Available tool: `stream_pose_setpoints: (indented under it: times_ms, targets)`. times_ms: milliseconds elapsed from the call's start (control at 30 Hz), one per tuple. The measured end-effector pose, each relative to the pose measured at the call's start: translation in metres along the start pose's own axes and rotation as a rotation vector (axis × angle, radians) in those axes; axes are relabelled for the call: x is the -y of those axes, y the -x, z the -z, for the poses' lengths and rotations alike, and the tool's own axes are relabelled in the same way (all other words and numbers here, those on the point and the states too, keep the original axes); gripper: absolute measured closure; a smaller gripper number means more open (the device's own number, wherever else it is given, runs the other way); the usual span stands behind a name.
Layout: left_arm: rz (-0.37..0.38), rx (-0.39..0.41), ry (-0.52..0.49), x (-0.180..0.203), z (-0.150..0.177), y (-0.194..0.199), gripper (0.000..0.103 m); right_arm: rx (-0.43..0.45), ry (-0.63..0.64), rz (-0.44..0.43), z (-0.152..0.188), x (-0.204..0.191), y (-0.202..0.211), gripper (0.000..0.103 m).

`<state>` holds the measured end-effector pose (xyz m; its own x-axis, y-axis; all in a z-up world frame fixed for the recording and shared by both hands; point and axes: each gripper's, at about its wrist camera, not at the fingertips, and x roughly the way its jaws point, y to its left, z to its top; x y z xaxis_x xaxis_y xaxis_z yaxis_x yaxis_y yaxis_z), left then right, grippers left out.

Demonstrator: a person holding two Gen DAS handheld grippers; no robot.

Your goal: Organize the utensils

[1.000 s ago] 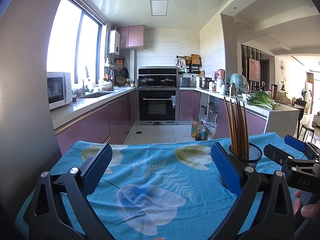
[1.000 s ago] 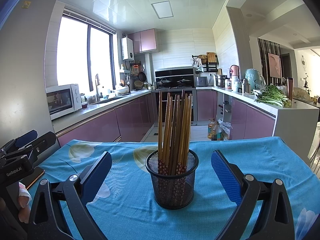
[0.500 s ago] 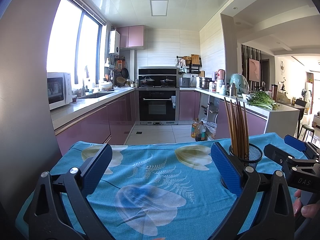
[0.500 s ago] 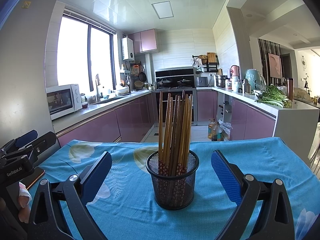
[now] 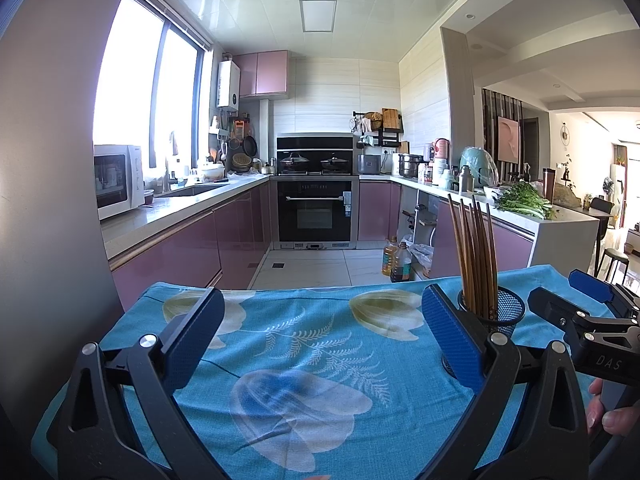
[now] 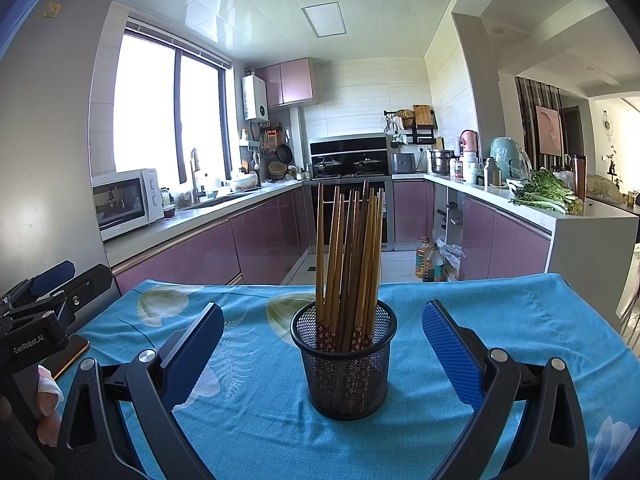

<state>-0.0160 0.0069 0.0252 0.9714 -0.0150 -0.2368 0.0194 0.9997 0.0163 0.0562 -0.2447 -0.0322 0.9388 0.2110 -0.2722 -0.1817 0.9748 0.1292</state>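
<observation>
A black mesh holder [image 6: 346,364] full of several wooden chopsticks [image 6: 350,264] stands upright on the blue flowered tablecloth [image 6: 260,412]. My right gripper [image 6: 322,346] is open and empty, its blue pads either side of the holder and a little short of it. In the left wrist view the holder [image 5: 498,312] stands at the right, partly behind my right pad. My left gripper [image 5: 320,340] is open and empty over bare cloth [image 5: 304,364]. Each gripper shows at the edge of the other's view.
A phone [image 6: 70,354] lies on the cloth at the left edge. Beyond the table's far edge lie the kitchen floor, purple cabinets [image 6: 256,240], an oven [image 5: 316,216] and oil bottles [image 5: 396,262]. A counter with greens [image 5: 524,200] stands at the right.
</observation>
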Motion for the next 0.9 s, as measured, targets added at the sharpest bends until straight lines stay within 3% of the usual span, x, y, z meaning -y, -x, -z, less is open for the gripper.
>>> stream_pose_setpoints:
  times_ms: [900]
  targets:
    - [0.0,-0.002,0.0,0.0006,0.0012,-0.0005,0.006,-0.001,-0.002,0.002,0.002,0.0009,-0.0006,0.007]
